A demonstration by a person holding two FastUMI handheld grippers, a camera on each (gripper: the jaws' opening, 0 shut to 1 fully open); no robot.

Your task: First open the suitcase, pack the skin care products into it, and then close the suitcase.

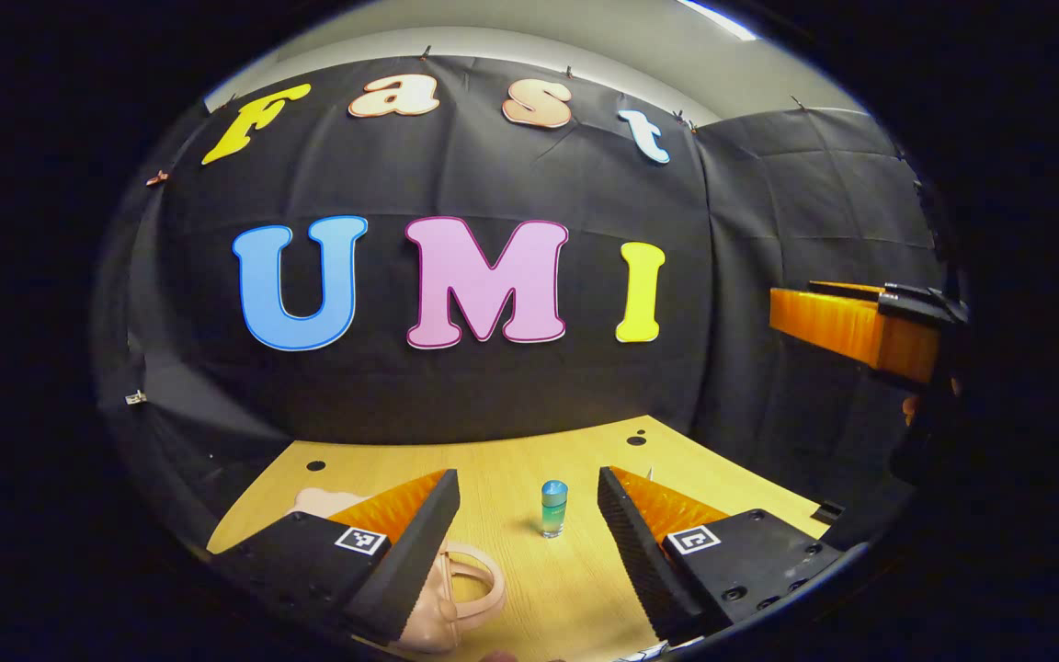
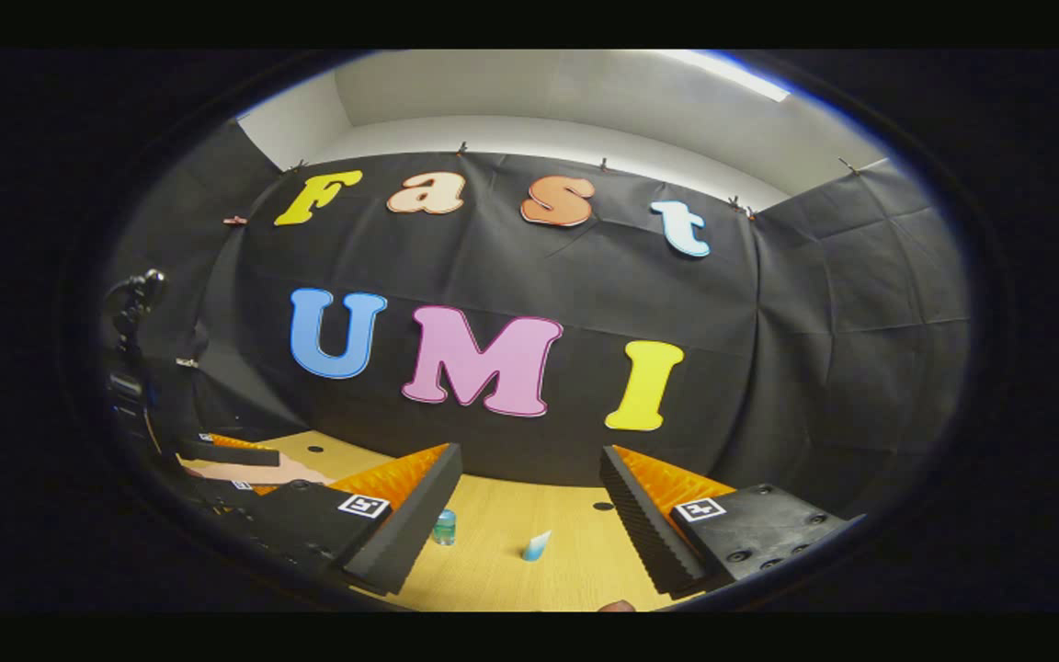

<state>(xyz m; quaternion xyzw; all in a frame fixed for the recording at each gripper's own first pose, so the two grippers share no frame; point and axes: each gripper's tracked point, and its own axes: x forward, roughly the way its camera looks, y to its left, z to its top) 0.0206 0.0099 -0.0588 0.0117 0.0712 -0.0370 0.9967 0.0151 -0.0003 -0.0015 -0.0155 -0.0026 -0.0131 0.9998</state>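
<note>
A small teal bottle (image 1: 554, 507) stands upright on the wooden table (image 1: 529, 455), just beyond my left gripper (image 1: 528, 478), which is open and empty. The pink suitcase (image 1: 447, 602) with its loop handle lies under and beside that gripper's left finger. In the right gripper view the same teal bottle (image 2: 444, 527) stands by the left finger of my right gripper (image 2: 529, 452), also open and empty. A small white and blue tube (image 2: 536, 545) stands between its fingers, farther off. One of my right gripper's fingers (image 1: 847, 326) shows orange, high at the right of the left gripper view.
The table (image 2: 511, 570) has small round holes near its back edge and ends close to the black cloth wall. In the right gripper view the left gripper (image 2: 240, 464) hovers over the pink suitcase (image 2: 263, 473) at the far left.
</note>
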